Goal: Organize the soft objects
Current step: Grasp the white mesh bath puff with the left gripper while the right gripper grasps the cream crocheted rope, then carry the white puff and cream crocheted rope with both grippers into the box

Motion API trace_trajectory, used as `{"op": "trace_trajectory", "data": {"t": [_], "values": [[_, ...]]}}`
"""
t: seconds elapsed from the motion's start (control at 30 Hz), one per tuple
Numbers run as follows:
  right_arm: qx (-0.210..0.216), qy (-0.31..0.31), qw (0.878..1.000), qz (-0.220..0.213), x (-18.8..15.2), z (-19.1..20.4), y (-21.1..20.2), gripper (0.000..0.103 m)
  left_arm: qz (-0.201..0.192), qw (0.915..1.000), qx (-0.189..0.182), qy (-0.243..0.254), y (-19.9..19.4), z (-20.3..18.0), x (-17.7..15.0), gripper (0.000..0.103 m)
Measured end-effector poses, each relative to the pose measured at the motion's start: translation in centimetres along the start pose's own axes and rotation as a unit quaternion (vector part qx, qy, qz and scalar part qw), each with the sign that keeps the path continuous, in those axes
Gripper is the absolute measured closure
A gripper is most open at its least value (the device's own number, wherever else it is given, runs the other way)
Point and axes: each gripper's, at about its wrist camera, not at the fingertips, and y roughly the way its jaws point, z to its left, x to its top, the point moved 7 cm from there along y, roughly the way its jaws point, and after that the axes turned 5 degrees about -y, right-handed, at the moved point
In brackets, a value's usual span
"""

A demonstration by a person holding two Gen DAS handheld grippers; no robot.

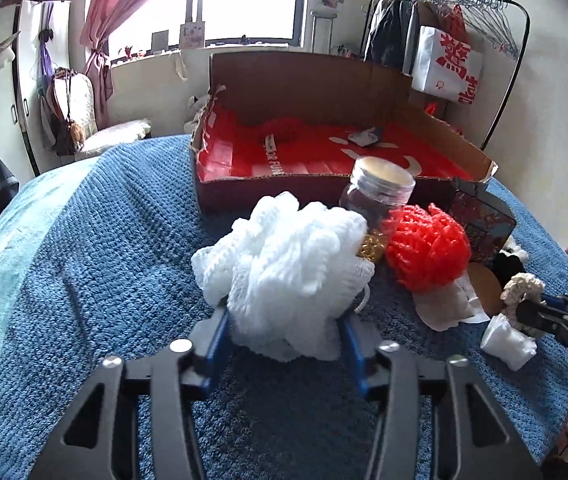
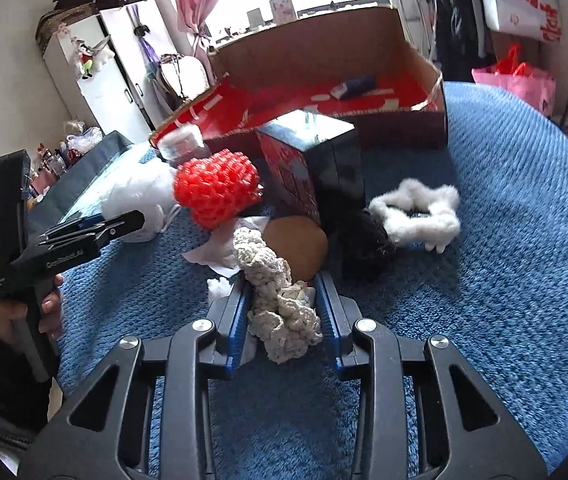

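While both tools are working over the blue blanket [image 1: 104, 240], the left gripper [image 1: 284, 332] is clamping the near side of a white mesh sponge [image 1: 284, 276], its blue pads pressing into the puff from either side. That sponge is sitting near the middle of the blanket, rounded, with no clear long axis; its base is hidden behind the jaws. The right gripper [image 2: 284, 316] is gripping a cream knitted piece [image 2: 276, 304], jaws closed tightly on it. This knitted piece is lying lengthwise along the fingers, its long axis running away from the camera towards the cardboard box [image 2: 364, 40]; its near end is bunching between the pads and its far end is overlapping a brown round item [image 2: 300, 240] that cannot be identified.

A red mesh sponge [image 1: 428, 252] is resting just beside the white one, towards the right edge of the blanket. Behind both, a clear jar [image 1: 380, 192] is tilting, its lower part hidden by the sponges. A dark patterned box [image 2: 312, 160] is standing in front of the cardboard box. A white fluffy scrunchie [image 2: 420, 212] is lying flat beside a black fuzzy item [image 2: 364, 240], whose shape is hard to make out. White paper [image 1: 444, 304] is partly covered by the red sponge. Contents at the cardboard box's far end are too small to tell.
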Motion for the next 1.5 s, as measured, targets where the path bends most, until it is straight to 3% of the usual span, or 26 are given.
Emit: {"op": "trace_trajectory", "data": {"t": [0.33,0.6,0.67,0.73,0.83,0.87,0.9,0.97,1.03,1.23,1.27,1.33,1.5], "values": [[0.005,-0.003,1.0,-0.019,0.1,0.3,-1.7,0.072,-0.003,0.9997,-0.021,-0.015,-2.1,0.2,-1.1,0.07],[-0.004,-0.004,1.0,-0.028,-0.1,-0.2,-3.3,0.072,-0.009,0.9982,-0.059,-0.009,-5.8,-1.5,-2.7,0.07],[-0.008,-0.004,1.0,-0.022,-0.5,-0.3,-3.2,0.072,-0.002,0.9978,-0.066,-0.002,-5.8,-2.1,-3.4,0.064],[-0.019,-0.006,1.0,-0.011,-1.2,-0.5,-2.7,0.072,0.003,0.9984,-0.057,0.006,-5.3,-2.5,-4.3,0.043],[-0.033,-0.009,0.999,0.001,-2.0,-0.9,-2.1,0.069,0.003,0.9984,-0.055,0.006,-4.7,-2.6,-4.8,0.023],[-0.038,-0.011,0.999,0.004,-2.2,-1.0,-1.9,0.068,0.002,0.9985,-0.055,0.005,-4.5,-2.6,-4.7,0.02],[-0.041,-0.012,0.999,0.003,-2.3,-1.1,-1.8,0.063,0.0,0.9986,-0.053,0.005,-4.3,-2.6,-4.5,0.015],[-0.047,-0.013,0.999,0.001,-2.4,-1.2,-1.9,0.033,-0.008,0.9988,-0.047,0.009,-4.1,-2.6,-4.0,0.01],[-0.05,-0.018,0.999,-0.006,-2.3,-1.3,-2.0,0.033,-0.01,0.9988,-0.046,0.012,-3.7,-2.6,-3.3,0.008],[-0.043,-0.019,0.999,0.002,-2.7,-1.5,-0.9,0.034,-0.002,0.9989,-0.043,0.018,-1.7,-2.8,-2.7,0.01],[-0.045,-0.023,0.999,-0.001,-2.8,-1.4,-0.9,0.046,-0.003,0.9991,-0.039,0.019,-1.5,-2.8,-2.8,0.014],[-0.038,-0.027,0.999,-0.008,-2.9,-1.2,-1.0,0.068,-0.002,0.9995,-0.026,0.019,-1.2,-2.6,-2.9,0.04],[-0.036,-0.03,0.998,-0.029,-2.4,-1.2,-2.1,0.071,-0.012,0.9993,-0.034,-0.004,-1.9,-1.5,-2.5,0.051]]}}
